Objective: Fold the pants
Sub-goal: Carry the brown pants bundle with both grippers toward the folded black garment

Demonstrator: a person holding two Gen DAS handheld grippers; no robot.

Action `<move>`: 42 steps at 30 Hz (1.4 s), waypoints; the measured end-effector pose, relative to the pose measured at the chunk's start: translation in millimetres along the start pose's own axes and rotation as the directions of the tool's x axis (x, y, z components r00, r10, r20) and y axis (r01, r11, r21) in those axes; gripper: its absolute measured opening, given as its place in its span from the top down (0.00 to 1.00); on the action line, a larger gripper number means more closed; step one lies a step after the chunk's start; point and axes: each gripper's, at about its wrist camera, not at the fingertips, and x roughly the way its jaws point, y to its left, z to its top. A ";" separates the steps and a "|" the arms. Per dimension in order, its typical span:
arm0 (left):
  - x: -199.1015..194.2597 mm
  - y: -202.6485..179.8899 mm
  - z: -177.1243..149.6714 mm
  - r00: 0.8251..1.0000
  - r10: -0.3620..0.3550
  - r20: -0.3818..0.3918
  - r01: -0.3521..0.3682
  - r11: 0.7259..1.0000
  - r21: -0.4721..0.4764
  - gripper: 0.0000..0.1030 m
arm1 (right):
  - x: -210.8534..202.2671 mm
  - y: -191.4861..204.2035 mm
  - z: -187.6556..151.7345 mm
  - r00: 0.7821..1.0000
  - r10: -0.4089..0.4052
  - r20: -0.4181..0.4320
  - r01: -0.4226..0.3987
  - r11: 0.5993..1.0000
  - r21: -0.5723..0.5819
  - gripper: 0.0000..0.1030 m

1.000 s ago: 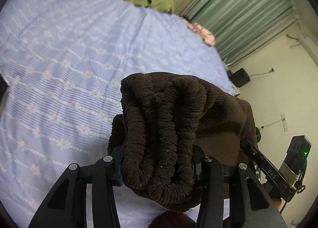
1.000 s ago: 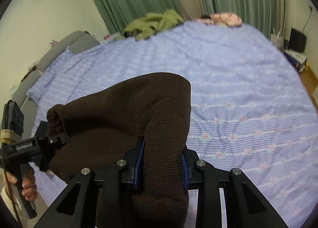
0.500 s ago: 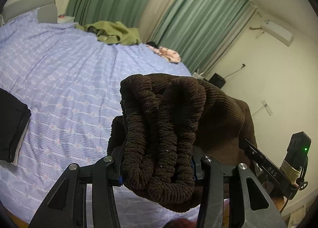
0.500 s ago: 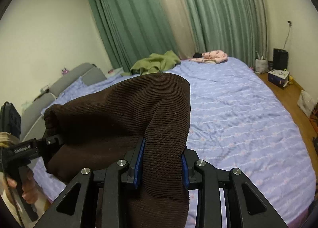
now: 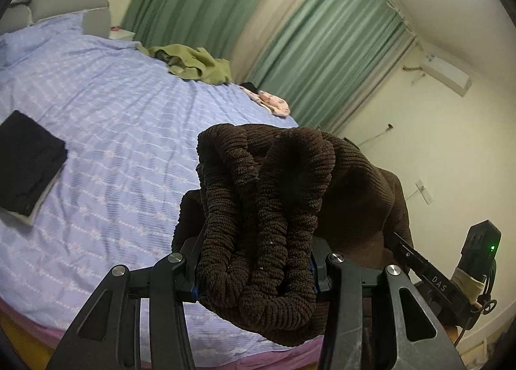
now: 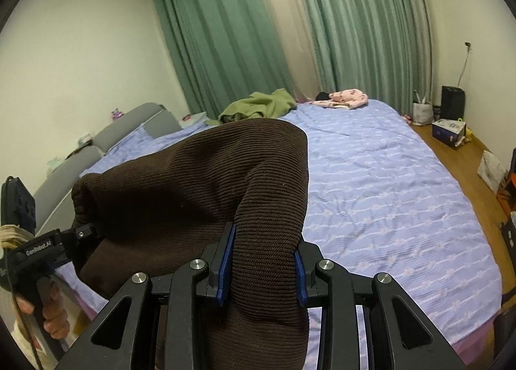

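Dark brown corduroy pants (image 5: pixel 267 209) hang in the air between both grippers, near the foot edge of a bed. My left gripper (image 5: pixel 254 270) is shut on the bunched elastic waistband. My right gripper (image 6: pixel 262 260) is shut on another fold of the same pants (image 6: pixel 193 196). The cloth stretches between them; the right gripper's body (image 5: pixel 435 279) shows at the right of the left wrist view, and the left gripper (image 6: pixel 64 238) at the left of the right wrist view. The legs hang below, out of sight.
The bed's lilac striped sheet (image 5: pixel 113 131) spreads ahead. A folded black garment (image 5: pixel 29 160) lies at its left. A green garment (image 6: pixel 258 105) and a pink one (image 6: pixel 348 97) lie near the green curtains. Boxes and bags (image 6: pixel 448 131) stand on the wooden floor at right.
Both grippers have lifted and tilted up with the pants; the views swung from looking down at the sheet to across the bed at the curtains. The grips are unchanged.
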 end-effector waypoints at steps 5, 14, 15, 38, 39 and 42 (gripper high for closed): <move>-30.1 19.0 -7.7 0.998 0.037 0.046 -0.036 0.999 -0.038 0.56 | -8.4 20.7 -12.5 0.998 0.056 -0.002 -0.056 0.997 -0.046 0.69; -67.4 105.7 12.0 0.998 0.045 0.051 -0.042 0.997 -0.067 0.56 | 18.6 104.2 -22.1 0.997 0.070 -0.016 -0.071 0.992 -0.103 0.69; -71.4 120.4 19.2 0.998 0.040 0.040 -0.038 0.997 -0.061 0.56 | 25.7 119.1 -25.0 0.998 0.068 -0.015 -0.069 0.993 -0.093 0.69; -162.1 337.3 92.8 0.988 0.152 0.038 -0.145 0.980 -0.135 0.56 | 142.7 335.4 -58.6 0.979 0.166 -0.119 -0.176 0.981 -0.078 0.69; -163.4 347.5 95.1 0.988 0.152 0.036 -0.145 0.979 -0.141 0.56 | 147.4 345.1 -59.0 0.979 0.164 -0.123 -0.175 0.981 -0.087 0.69; -162.2 381.6 106.6 0.989 0.147 0.022 -0.143 0.979 -0.144 0.56 | 164.9 372.6 -61.1 0.978 0.153 -0.142 -0.170 0.979 -0.115 0.69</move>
